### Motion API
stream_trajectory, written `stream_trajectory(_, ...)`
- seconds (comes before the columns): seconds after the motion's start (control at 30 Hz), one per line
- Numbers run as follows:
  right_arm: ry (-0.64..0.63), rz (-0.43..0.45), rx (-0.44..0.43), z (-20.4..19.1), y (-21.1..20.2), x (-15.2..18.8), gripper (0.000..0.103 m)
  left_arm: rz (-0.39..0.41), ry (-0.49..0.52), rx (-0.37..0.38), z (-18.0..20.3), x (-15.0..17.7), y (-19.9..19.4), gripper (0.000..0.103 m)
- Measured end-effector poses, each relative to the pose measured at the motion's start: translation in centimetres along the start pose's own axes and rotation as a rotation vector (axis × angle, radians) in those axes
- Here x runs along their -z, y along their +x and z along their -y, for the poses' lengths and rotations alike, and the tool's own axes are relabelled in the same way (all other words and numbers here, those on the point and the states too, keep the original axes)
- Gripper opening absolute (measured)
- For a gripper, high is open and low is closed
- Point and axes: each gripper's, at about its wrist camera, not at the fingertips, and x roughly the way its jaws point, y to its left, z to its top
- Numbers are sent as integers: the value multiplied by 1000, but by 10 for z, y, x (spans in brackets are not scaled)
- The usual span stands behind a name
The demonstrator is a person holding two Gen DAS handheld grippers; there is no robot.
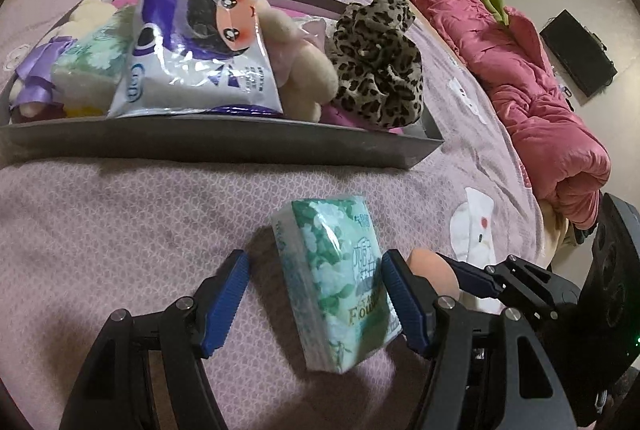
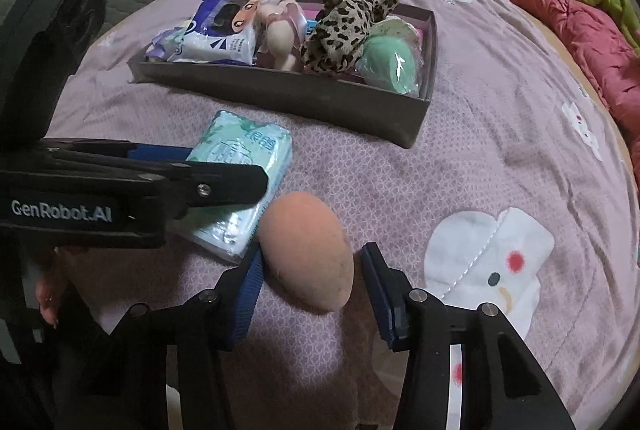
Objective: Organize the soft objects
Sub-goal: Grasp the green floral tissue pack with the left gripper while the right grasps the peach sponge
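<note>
Tissues (image 1: 340, 282) lie on the bedspread (image 1: 120, 222) just in front of the box (image 1: 224, 141), between the spread fingers of the left gripper (image 1: 316, 294); the right pad touches the pack, the left pad stands clear. Just right of the tissues sits a peach sponge (image 2: 308, 250), inside the wide-open right gripper (image 2: 312, 282), its left pad against the sponge, the other apart. Inside the box: a wipes pack (image 1: 200, 45), a plush (image 1: 296, 69), a leopard scarf (image 1: 380, 61), a second tissue pack (image 1: 92, 65) and a green puff (image 2: 390, 63). Beyond the box's right end lies a pink quilt (image 1: 532, 97).
</note>
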Motion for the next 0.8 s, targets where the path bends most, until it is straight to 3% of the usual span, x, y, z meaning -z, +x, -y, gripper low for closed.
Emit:
stream_trajectory(0.13,14,9,-21,3,2,-5,42,8,29,-24,6,-1,5,62)
stream_trajectory(0.23,19,12,-25,4,3,-7,41,11,52,-2,13,-2,6,39)
stream_trajectory(0.3,26,18,-28,4,3,-8,41,15,76,-5,17,-1,6,35)
stream_trajectory(0.63,88,126,-64,13,-17,-23,40,52,127,3,10,-2,-25,33)
stream_trajectory(0.8,112,233,-104,13,-34,-37,40,142,114,-10,-3,-13,-65,33)
